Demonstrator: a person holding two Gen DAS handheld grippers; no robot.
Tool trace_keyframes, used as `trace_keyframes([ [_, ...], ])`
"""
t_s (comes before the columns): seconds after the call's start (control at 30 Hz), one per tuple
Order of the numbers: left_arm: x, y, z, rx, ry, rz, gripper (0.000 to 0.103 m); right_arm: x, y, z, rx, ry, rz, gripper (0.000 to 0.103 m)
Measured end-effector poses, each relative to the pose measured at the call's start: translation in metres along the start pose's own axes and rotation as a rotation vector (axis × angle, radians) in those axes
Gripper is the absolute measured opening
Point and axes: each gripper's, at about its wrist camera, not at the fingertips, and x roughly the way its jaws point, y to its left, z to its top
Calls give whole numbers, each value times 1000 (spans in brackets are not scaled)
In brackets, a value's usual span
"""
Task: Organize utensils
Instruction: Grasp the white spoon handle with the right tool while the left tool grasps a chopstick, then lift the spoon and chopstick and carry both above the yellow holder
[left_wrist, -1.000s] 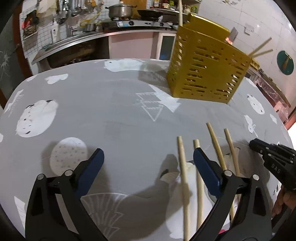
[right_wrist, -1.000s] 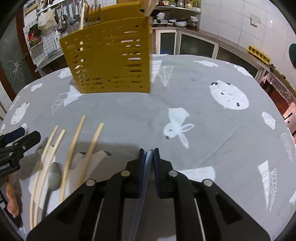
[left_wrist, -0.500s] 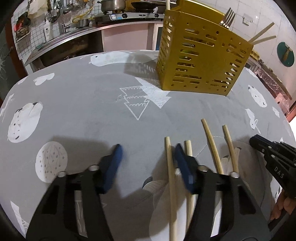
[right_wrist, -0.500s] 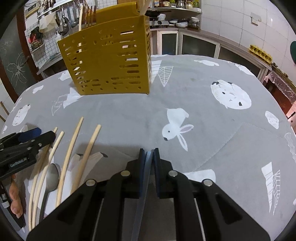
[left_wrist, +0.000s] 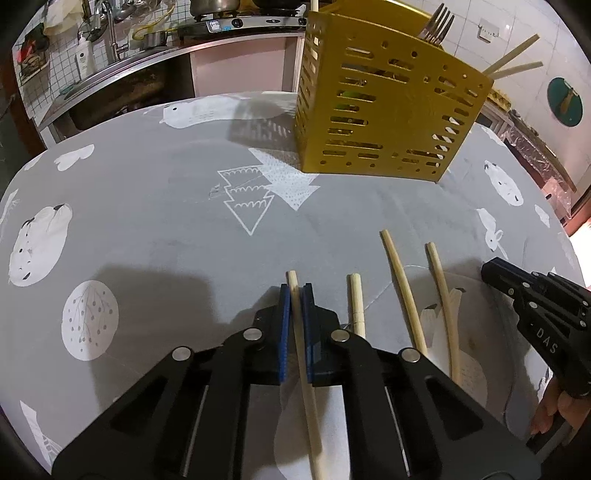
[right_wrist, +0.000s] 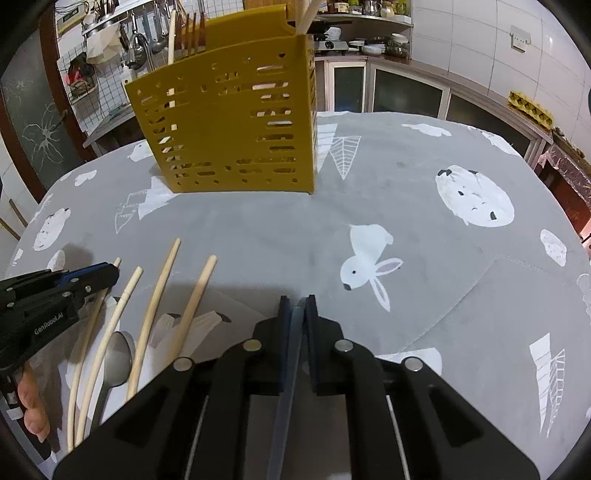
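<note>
My left gripper (left_wrist: 294, 295) is shut on the leftmost wooden chopstick (left_wrist: 308, 387), near its far tip. To its right, three more chopsticks (left_wrist: 404, 295) lie side by side on the grey tablecloth. A yellow slotted utensil holder (left_wrist: 384, 118) stands beyond them, with a fork (left_wrist: 436, 24) and chopsticks in it. My right gripper (right_wrist: 296, 302) is shut on a thin flat grey utensil (right_wrist: 286, 387) that runs back under the camera. In the right wrist view the left gripper (right_wrist: 107, 271) sits over the chopsticks (right_wrist: 155, 314), and a metal spoon (right_wrist: 116, 360) lies among them.
The round table's cloth (right_wrist: 406, 206) carries white animal and tree prints. A kitchen counter with a stove and pot (left_wrist: 214, 5) runs behind the table, and glass-door cabinets (right_wrist: 406, 92) stand at the back right. A person's fingers (right_wrist: 31, 410) hold the left gripper's handle.
The left gripper's jaws went from wide open to closed on the leftmost chopstick, after shifting slightly towards it. The right gripper has held still with its grey utensil.
</note>
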Motion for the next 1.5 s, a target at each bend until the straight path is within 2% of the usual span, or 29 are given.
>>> trace_keyframes([
  [0.27, -35, 9, -3, -32, -107, 7, 5, -24, -2, 5, 5, -61, 29, 8],
  [0.5, -85, 20, -3, -71, -265, 12, 5, -56, -4, 7, 19, -180, 42, 8],
  [0.63, -108, 21, -7, -71, -357, 42, 5, -75, -3, 4, 19, -259, 48, 8],
  [0.9, -134, 23, -18, -77, -476, 52, 5, -112, 0, -7, 25, -447, 60, 7],
  [1.27, -160, 14, -26, -41, -602, 81, 4, -135, 4, -10, 25, -591, 26, 7],
  [1.5, -163, 13, -19, -14, -650, 104, 4, -145, 10, -2, -2, -655, 2, 7],
])
